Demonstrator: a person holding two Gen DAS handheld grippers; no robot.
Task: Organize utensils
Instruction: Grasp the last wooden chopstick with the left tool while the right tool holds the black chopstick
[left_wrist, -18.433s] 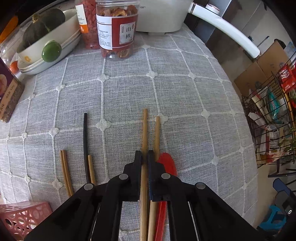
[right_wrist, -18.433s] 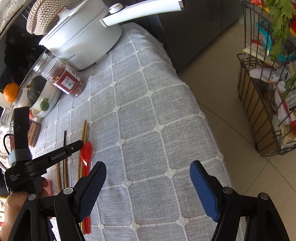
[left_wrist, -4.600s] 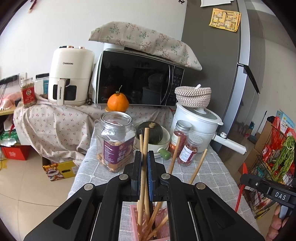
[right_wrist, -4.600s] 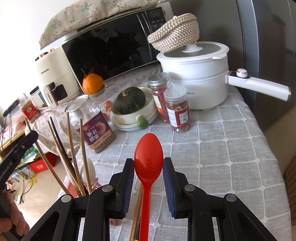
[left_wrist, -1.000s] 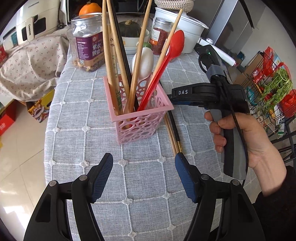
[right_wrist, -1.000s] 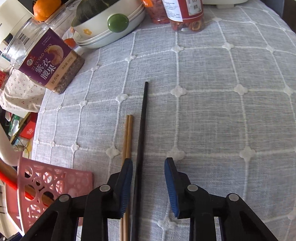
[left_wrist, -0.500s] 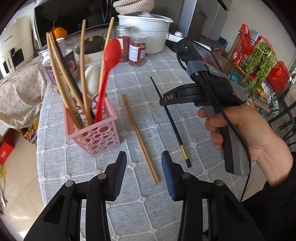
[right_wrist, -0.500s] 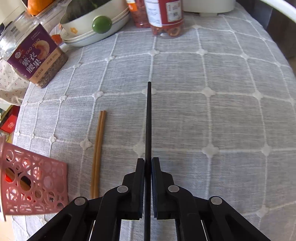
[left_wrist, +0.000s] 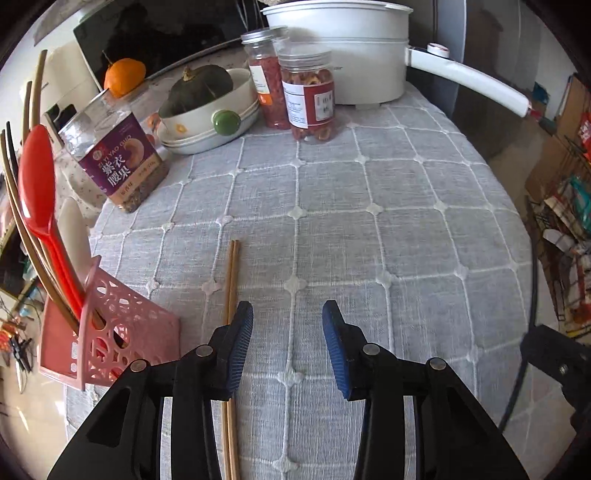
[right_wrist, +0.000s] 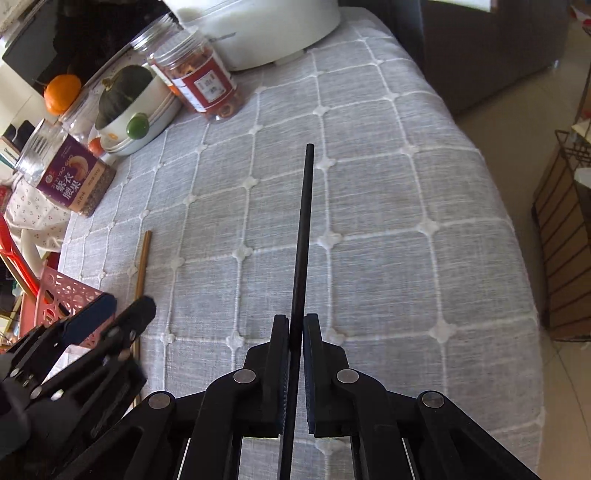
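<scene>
My right gripper (right_wrist: 295, 328) is shut on a black chopstick (right_wrist: 304, 221) that points forward over the grey tablecloth. My left gripper (left_wrist: 288, 325) is open and low over the cloth; a pair of wooden chopsticks (left_wrist: 232, 280) lies just beside and under its left finger. The pair also shows in the right wrist view (right_wrist: 143, 258), with the left gripper (right_wrist: 110, 314) over its near end. The pink perforated basket (left_wrist: 110, 332) at the left holds a red spoon (left_wrist: 38, 192), a white spoon and several chopsticks.
At the back stand a purple-labelled jar (left_wrist: 118, 162), a bowl with a green squash (left_wrist: 207, 107), two red-labelled jars (left_wrist: 310, 96) and a white pot (left_wrist: 340, 48) with a long handle. The table edge drops off at the right, with wire racks (left_wrist: 565, 229) beyond.
My right gripper has lifted the black chopstick off the cloth and swung away to the right. My left gripper has dropped lower and moved forward beside the wooden pair, its jaws a little wider.
</scene>
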